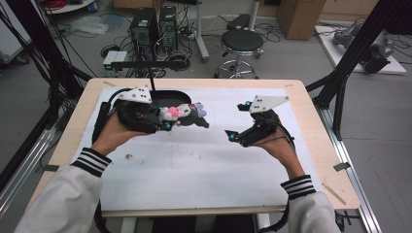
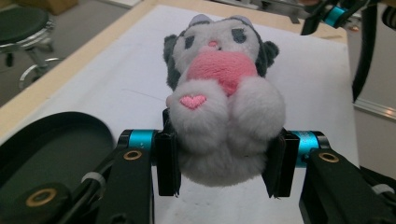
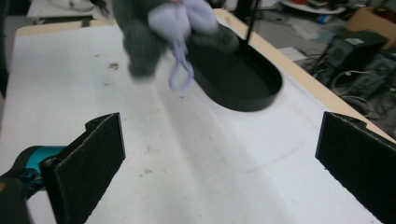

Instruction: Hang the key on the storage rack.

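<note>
You work at a wooden table (image 1: pixel 311 104) covered by a white mat (image 1: pixel 194 160), with a black oval tray (image 1: pixel 167 97) at its far left and a stool (image 1: pixel 242 41) and computer towers (image 1: pixel 155 26) on the floor beyond. The left gripper (image 1: pixel 163 121) pinches a grey-and-white plush toy (image 2: pixel 219 107), which hugs a pink heart, by its lower body, holding it above the mat just beside the tray. The right gripper (image 1: pixel 238 121) stands with its jaws spread wide and nothing between them, well apart from the toy.

Left hand-held gripper (image 1: pixel 167 124) raised at far left, jaws clamped, pointing right; right hand-held gripper (image 1: pixel 237 121) lifted at right, jaws spread wide, aimed left; both forearms reaching in from near edge
</note>
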The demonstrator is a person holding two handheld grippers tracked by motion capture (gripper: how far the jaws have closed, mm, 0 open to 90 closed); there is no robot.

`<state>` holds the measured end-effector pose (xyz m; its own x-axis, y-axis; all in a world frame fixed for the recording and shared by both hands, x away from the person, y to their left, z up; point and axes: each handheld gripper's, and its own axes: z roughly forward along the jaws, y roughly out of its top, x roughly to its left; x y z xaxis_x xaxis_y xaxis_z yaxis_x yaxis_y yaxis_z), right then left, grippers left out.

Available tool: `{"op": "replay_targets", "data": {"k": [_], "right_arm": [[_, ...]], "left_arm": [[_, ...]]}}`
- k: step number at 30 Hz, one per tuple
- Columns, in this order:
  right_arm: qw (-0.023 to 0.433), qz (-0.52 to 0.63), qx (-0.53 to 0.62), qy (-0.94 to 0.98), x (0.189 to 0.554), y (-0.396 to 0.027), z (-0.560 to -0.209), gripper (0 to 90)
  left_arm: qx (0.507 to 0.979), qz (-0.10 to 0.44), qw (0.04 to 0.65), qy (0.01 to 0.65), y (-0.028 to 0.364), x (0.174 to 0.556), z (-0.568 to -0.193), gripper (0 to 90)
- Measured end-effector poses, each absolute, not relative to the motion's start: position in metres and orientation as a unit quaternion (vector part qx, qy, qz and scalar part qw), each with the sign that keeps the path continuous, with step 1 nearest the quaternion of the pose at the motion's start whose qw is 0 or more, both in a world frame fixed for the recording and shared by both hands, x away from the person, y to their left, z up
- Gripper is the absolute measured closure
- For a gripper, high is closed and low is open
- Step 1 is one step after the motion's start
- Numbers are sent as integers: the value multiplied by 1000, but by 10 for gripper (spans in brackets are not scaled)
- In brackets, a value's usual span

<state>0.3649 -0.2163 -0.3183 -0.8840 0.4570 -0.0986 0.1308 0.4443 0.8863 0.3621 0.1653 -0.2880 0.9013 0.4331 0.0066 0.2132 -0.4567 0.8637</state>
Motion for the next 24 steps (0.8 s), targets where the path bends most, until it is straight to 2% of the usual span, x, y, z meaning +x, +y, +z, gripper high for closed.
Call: {"op": "replay_targets", "data": {"k": [9, 17, 24], "right_arm": [[185, 535, 231, 791, 347, -261, -338, 4], [213, 564, 271, 751, 334, -294, -355, 4], [235, 578, 297, 723, 322, -314, -371, 3]], "left_arm": [[810, 170, 496, 261, 200, 359, -287, 560], [784, 193, 506, 304, 228, 357, -287, 559], [755, 234, 507, 343, 252, 352, -285, 560]]}}
